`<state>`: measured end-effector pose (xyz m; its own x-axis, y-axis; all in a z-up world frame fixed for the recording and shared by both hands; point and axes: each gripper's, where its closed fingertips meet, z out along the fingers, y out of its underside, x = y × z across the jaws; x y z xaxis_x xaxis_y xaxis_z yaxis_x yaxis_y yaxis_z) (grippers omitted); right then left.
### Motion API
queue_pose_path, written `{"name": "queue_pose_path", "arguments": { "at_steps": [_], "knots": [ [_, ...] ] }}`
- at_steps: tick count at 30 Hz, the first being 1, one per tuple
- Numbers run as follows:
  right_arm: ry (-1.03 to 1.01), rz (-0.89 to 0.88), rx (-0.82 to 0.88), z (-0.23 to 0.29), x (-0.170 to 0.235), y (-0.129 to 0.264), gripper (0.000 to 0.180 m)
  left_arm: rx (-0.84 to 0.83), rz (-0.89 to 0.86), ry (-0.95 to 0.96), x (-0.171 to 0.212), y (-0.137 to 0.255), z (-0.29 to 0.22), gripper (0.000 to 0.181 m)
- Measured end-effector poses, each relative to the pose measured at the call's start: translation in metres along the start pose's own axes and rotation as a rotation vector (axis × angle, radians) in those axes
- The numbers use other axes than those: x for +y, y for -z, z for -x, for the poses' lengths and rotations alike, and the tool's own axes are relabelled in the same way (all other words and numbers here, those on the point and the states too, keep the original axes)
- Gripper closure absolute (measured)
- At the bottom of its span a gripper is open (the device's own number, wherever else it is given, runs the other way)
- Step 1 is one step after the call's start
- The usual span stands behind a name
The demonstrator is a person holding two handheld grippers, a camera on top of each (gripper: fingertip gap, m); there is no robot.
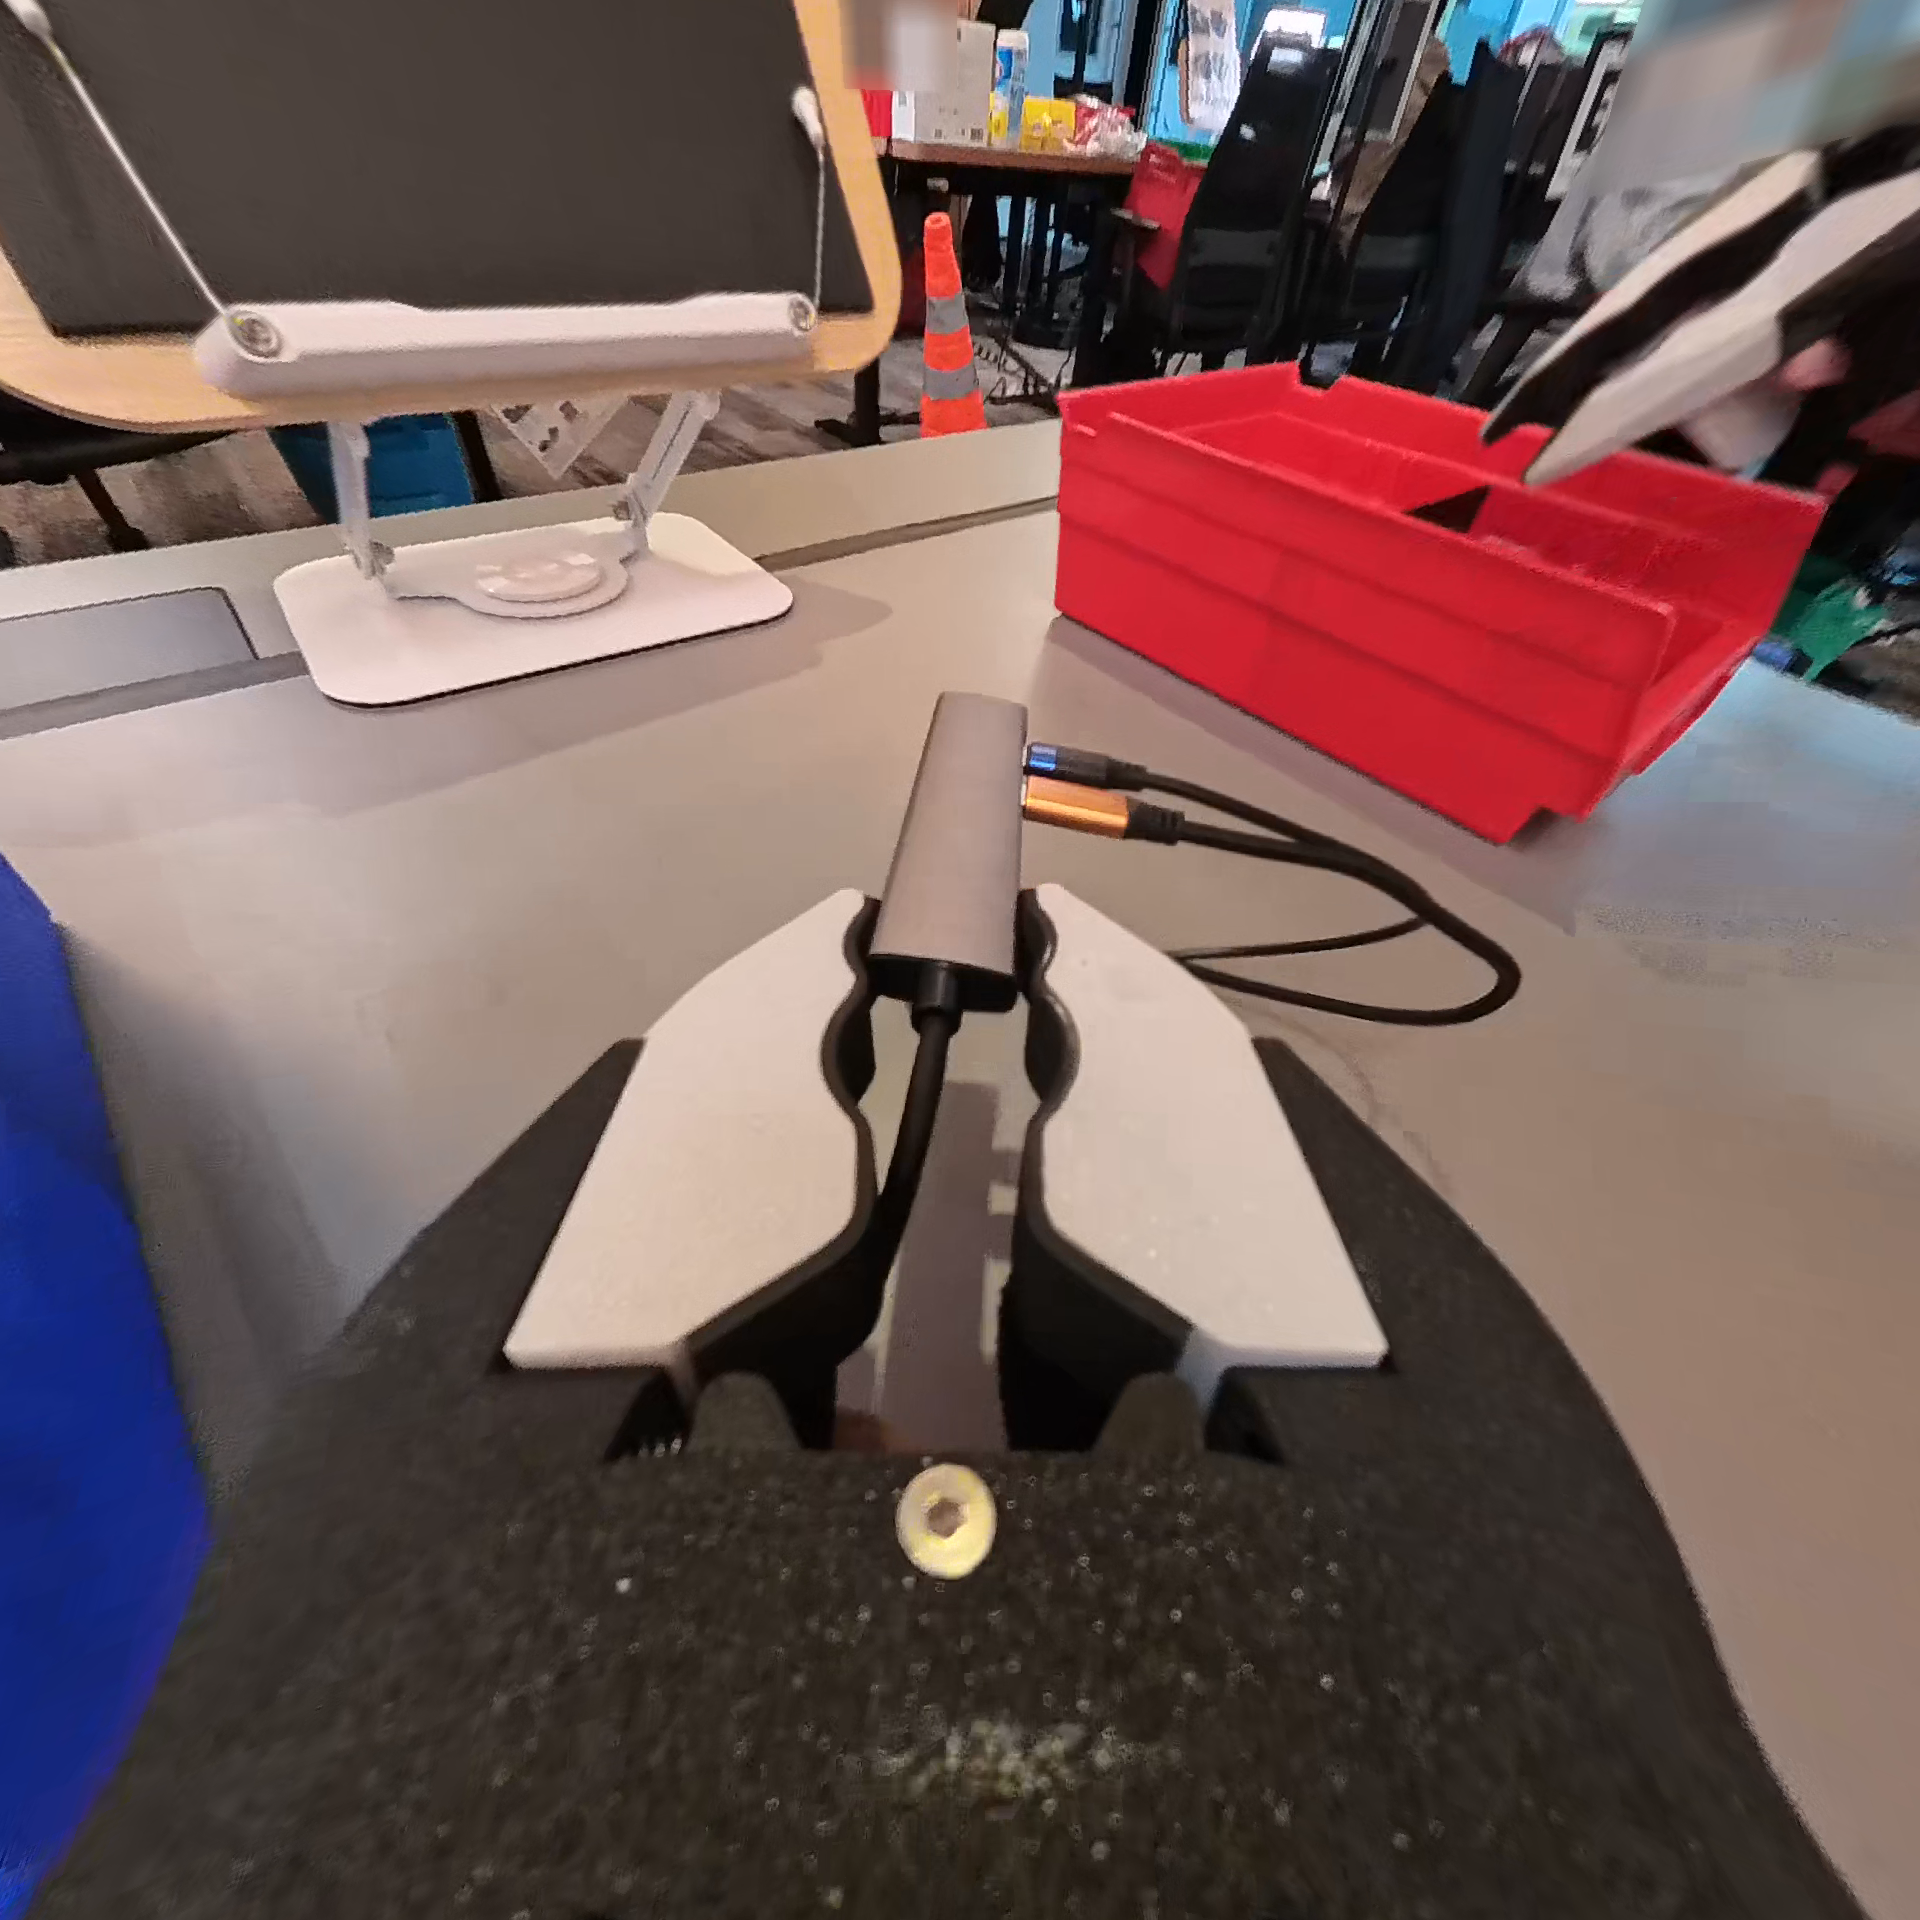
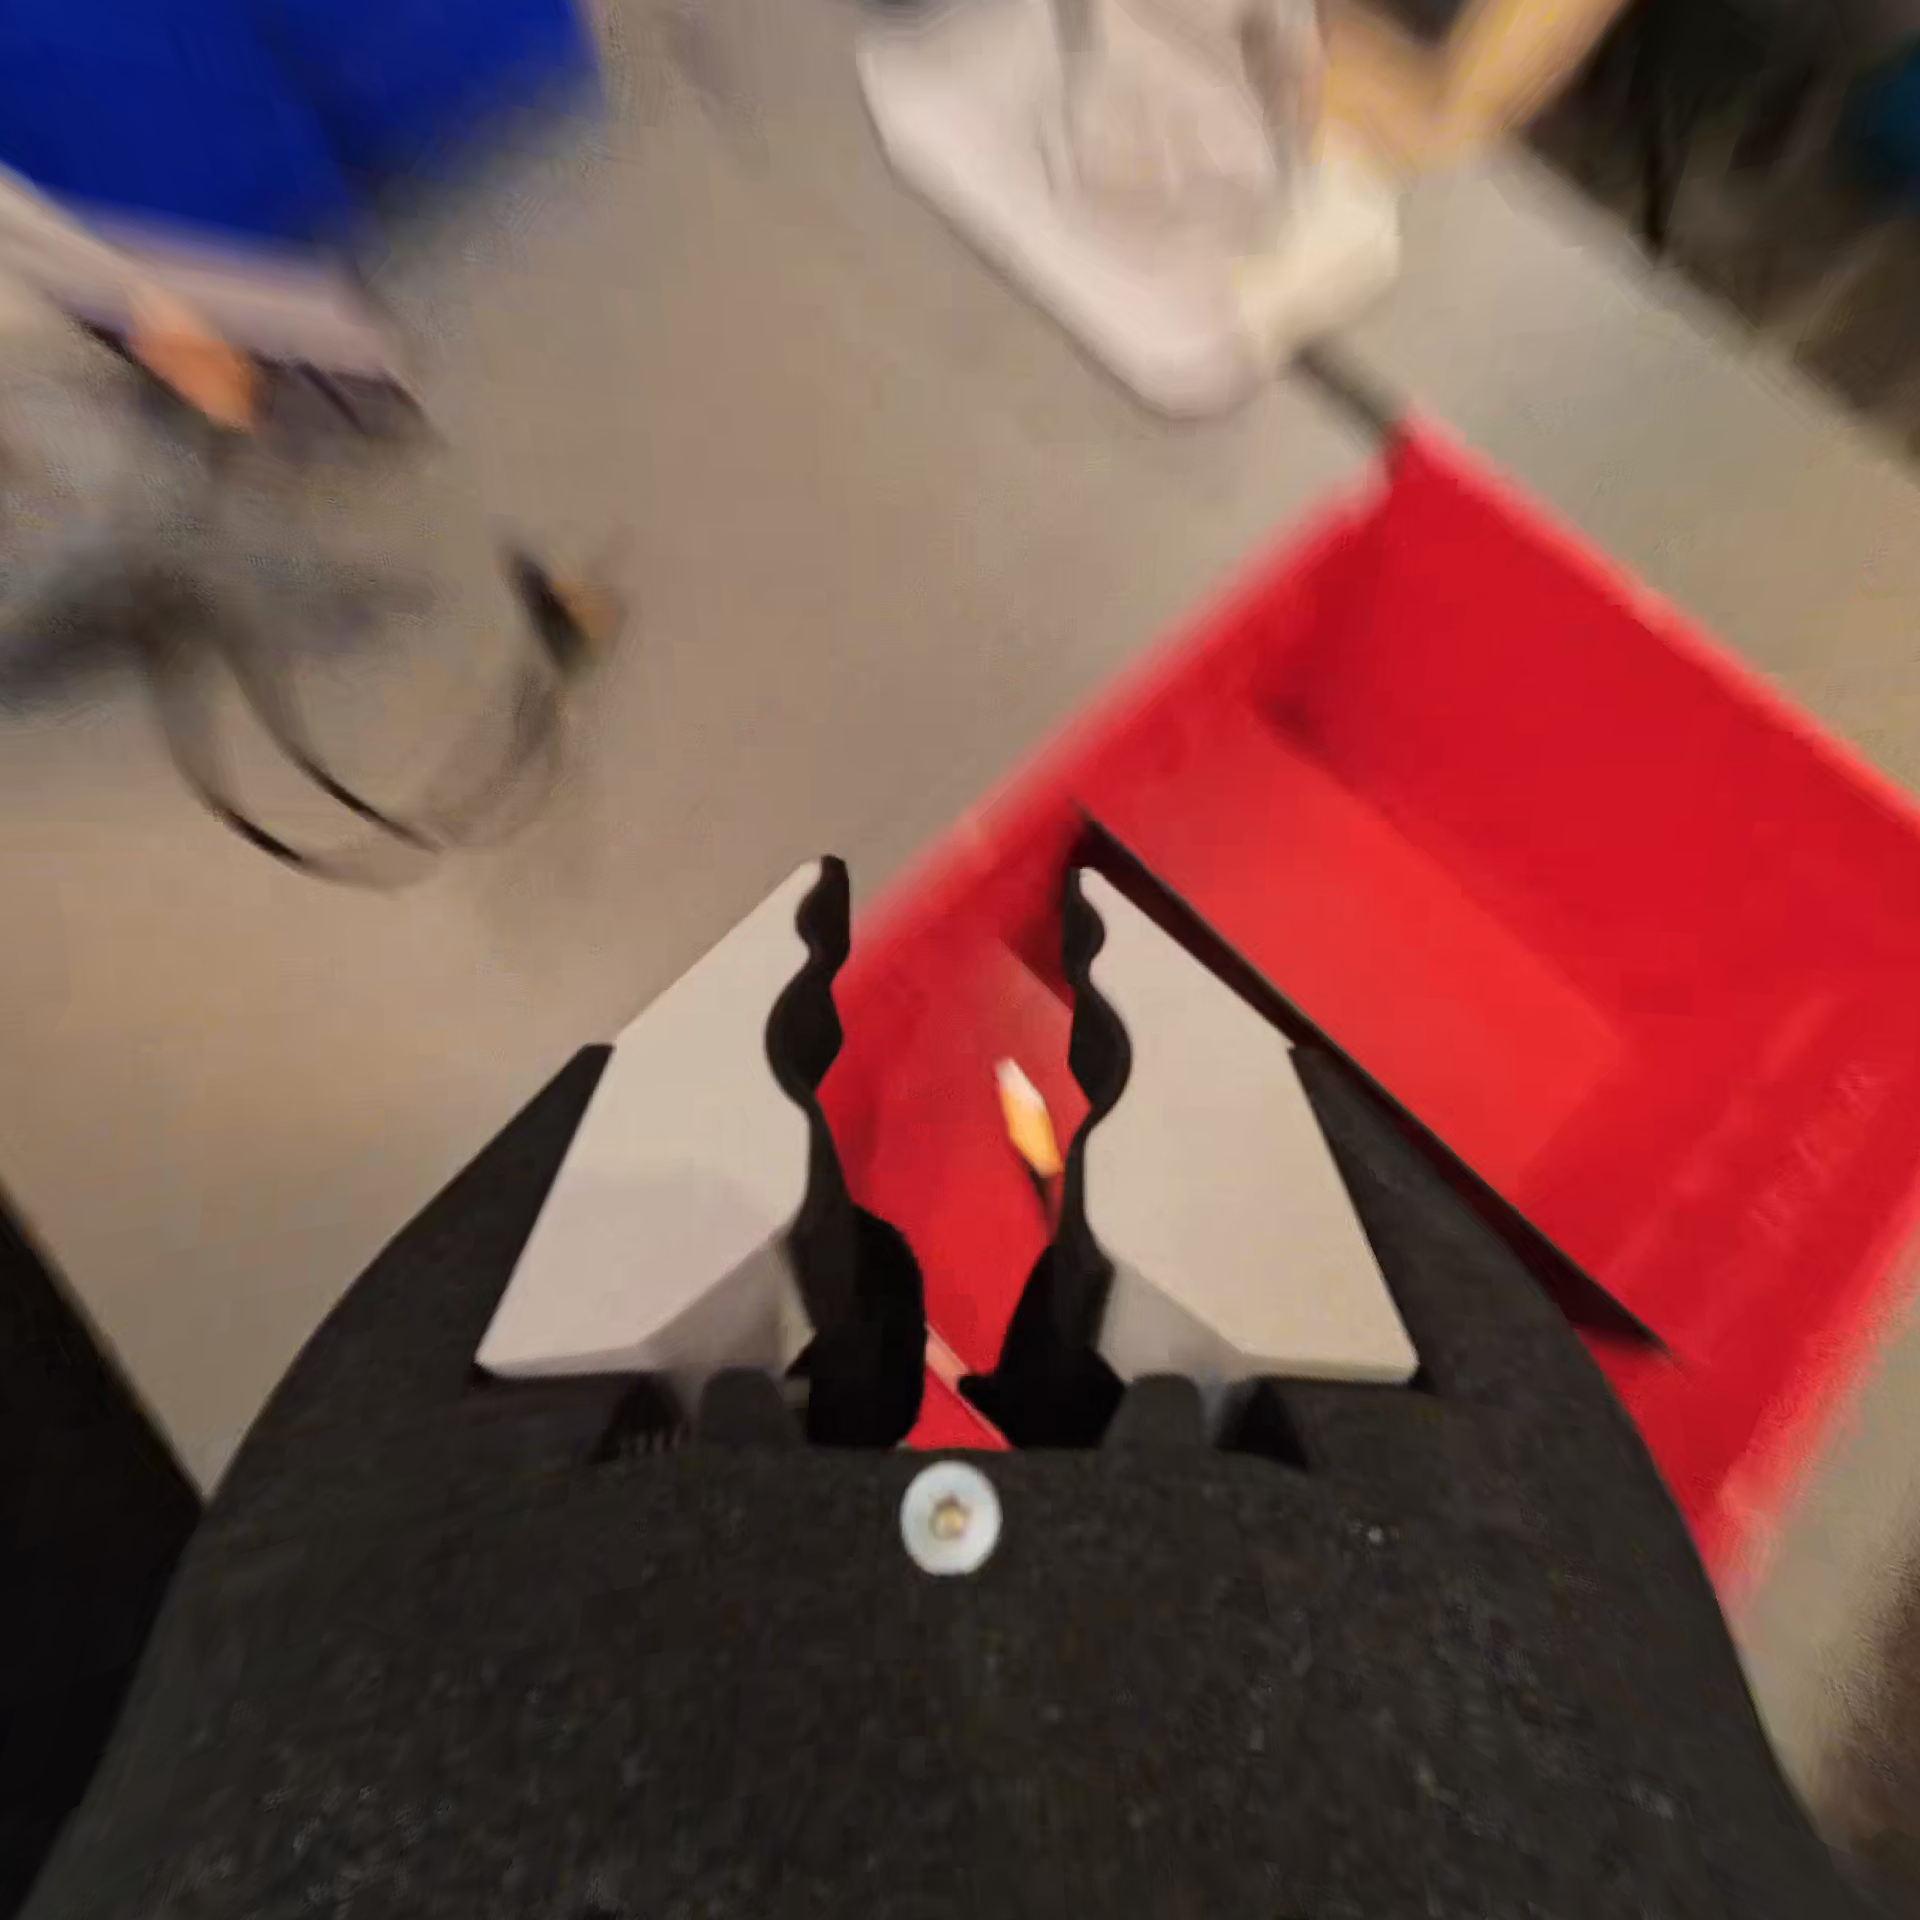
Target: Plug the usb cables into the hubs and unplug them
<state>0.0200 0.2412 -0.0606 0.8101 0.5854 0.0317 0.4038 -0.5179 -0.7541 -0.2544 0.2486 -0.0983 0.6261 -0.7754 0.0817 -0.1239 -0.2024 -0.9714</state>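
On the far left of the grey counter [image 1: 623, 831] stands a white folding stand [image 1: 520, 592] that props up a dark panel with a light wooden rim [image 1: 436, 156]; a blue sleeve [image 1: 62, 1247] fills the left edge of the left wrist view. In the middle, the left claw [image 1: 943, 935] is clamped on the near end of the hub [image 1: 961, 831], a slim grey metal bar that lies flat on the counter and points away from the camera. A short black lead [image 1: 914, 1091] leaves the hub's near end and runs back between the claw's fingers. On the hub's right side two plugs sit side by side in its ports: a dark blue-tipped plug [image 1: 1060, 761] farther off and a copper-coloured plug [image 1: 1081, 810] nearer. Their black cables [image 1: 1434, 935] run right and loop back across the counter. Further right sits a red bin [image 1: 1351, 665] with inner dividers. Above its far right end hangs the right claw [image 1: 1517, 447]. In the blurred right wrist view, the right claw [image 2: 951, 883] has its fingers spread apart with nothing between them, over the bin [image 2: 1455, 831], where a small orange-tipped piece [image 2: 1027, 1122] lies on the red floor.
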Motion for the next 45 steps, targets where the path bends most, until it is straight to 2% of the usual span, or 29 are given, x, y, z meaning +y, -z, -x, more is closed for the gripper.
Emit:
{"name": "queue_pose_path", "arguments": {
  "at_steps": [1,3,5,9,13,19,21,26,32,39,45],
  "knots": [
    [-0.016,-0.167,-0.067,0.035,-0.030,0.003,0.140,0.002,-0.015,0.013,-0.002,0.001,0.000,0.156],
    [-0.042,-0.395,-0.193,0.105,-0.064,-0.001,0.141,0.004,-0.044,0.030,-0.007,0.003,-0.002,0.156],
    [-0.018,-0.447,-0.258,0.163,-0.067,-0.026,0.141,0.007,-0.062,0.037,-0.011,0.005,-0.004,0.156],
    [0.018,-0.502,-0.116,0.201,-0.066,-0.069,0.150,-0.008,-0.063,0.038,-0.011,0.006,-0.012,0.156],
    [0.060,-0.415,0.005,0.204,-0.059,-0.095,0.149,-0.030,-0.067,-0.007,-0.012,0.008,-0.023,0.156],
    [0.017,-0.430,0.092,0.201,-0.061,-0.096,0.159,-0.053,-0.087,-0.012,-0.013,0.008,-0.036,0.157],
    [-0.003,-0.453,0.120,0.197,-0.063,-0.093,0.167,-0.052,-0.097,-0.018,-0.014,0.008,-0.039,0.156],
    [0.012,-0.430,0.109,0.193,-0.058,-0.090,0.169,-0.046,-0.055,-0.101,-0.008,0.005,-0.043,0.156],
    [0.239,-0.311,0.186,0.199,-0.054,-0.093,0.169,-0.048,0.051,-0.136,0.005,-0.001,-0.040,0.153],
    [0.544,-0.139,0.353,0.201,-0.052,-0.089,0.169,-0.023,0.142,-0.187,0.016,-0.003,-0.044,0.151],
    [0.827,-0.141,0.383,0.217,-0.048,-0.089,0.169,0.084,0.155,-0.094,0.015,-0.003,-0.051,0.153]
  ]
}}
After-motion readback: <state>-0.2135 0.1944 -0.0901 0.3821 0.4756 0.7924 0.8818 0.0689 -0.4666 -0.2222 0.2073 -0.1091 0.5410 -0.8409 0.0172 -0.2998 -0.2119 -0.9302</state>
